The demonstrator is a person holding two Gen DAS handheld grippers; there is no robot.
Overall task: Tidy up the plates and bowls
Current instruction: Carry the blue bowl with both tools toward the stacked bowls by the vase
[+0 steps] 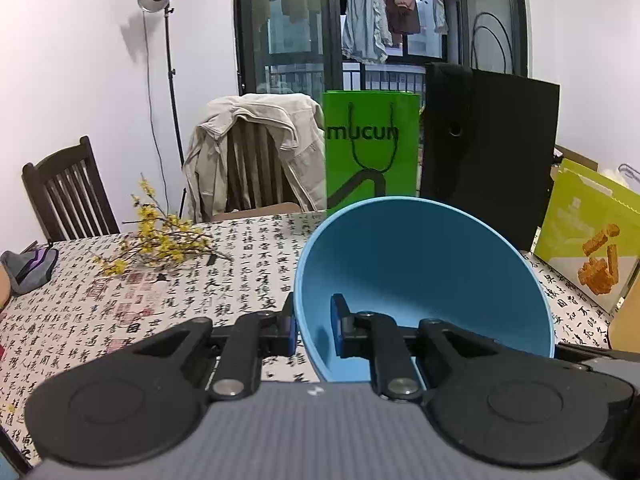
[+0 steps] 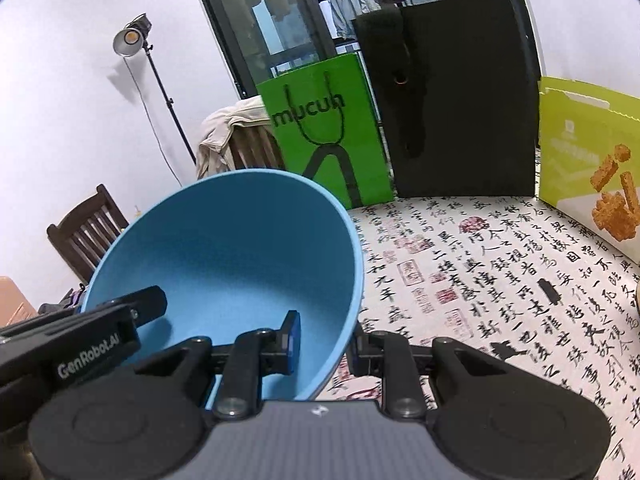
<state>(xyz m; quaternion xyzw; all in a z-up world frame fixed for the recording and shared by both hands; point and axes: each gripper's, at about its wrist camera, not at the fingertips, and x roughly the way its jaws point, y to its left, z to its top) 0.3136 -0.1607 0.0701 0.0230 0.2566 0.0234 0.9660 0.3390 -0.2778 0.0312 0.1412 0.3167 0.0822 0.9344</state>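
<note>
Bowl: the blue bowl [image 1: 424, 280] is hanging tilted above the bench [image 1: 224, 272], gripped on opposite sides of its rim.
Left hand-held gripper [image 1: 314, 330]: narrow, pinching the bowl's left wall, one finger inside, one outside.
Right hand-held gripper [image 2: 324, 346]: narrow, pinching the bowl's right wall the same way.
Beyond the fingers: a green bag [image 1: 370, 148] is standing at the bench's far edge.

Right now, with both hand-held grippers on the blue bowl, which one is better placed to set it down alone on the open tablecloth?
Probably the right hand-held gripper: it pinches the blue bowl's rim, with bare tablecloth directly ahead.
</note>
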